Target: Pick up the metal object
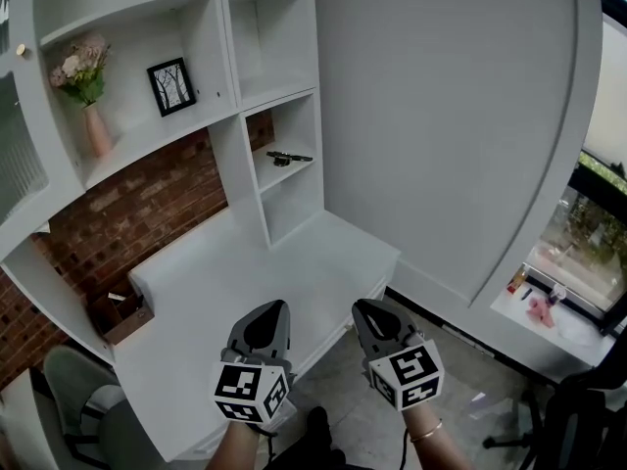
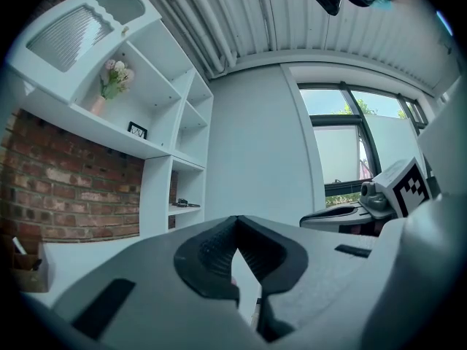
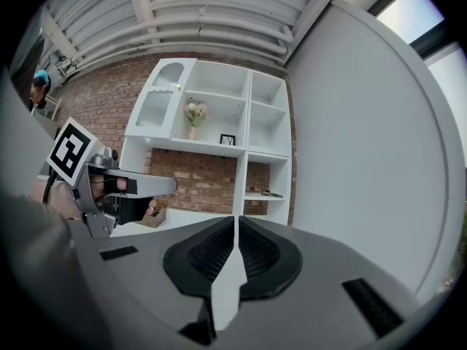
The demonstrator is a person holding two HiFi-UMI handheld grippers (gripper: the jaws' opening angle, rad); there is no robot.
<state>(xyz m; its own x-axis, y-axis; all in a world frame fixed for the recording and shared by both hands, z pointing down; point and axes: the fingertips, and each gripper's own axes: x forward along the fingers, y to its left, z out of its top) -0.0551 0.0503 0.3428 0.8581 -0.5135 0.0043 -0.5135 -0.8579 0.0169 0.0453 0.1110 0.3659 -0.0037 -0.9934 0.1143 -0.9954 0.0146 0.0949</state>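
Observation:
The metal object [image 1: 284,158] is small and dark. It lies on a shelf of the white unit, far ahead of both grippers, and also shows in the left gripper view as the metal object [image 2: 186,205] and in the right gripper view as the metal object [image 3: 270,192]. My left gripper [image 1: 272,311] hangs over the front edge of the white desk [image 1: 225,282], its jaws meeting at the tips with nothing between them. My right gripper [image 1: 364,308] is beside it, shut and empty. Both point level toward the shelves.
Pink flowers in a vase [image 1: 86,86] and a framed picture [image 1: 171,86] stand on a higher shelf. A wooden box [image 1: 120,316] sits at the desk's left end against the brick wall. A chair [image 1: 69,380] stands at lower left. A white wall panel [image 1: 451,116] rises to the right.

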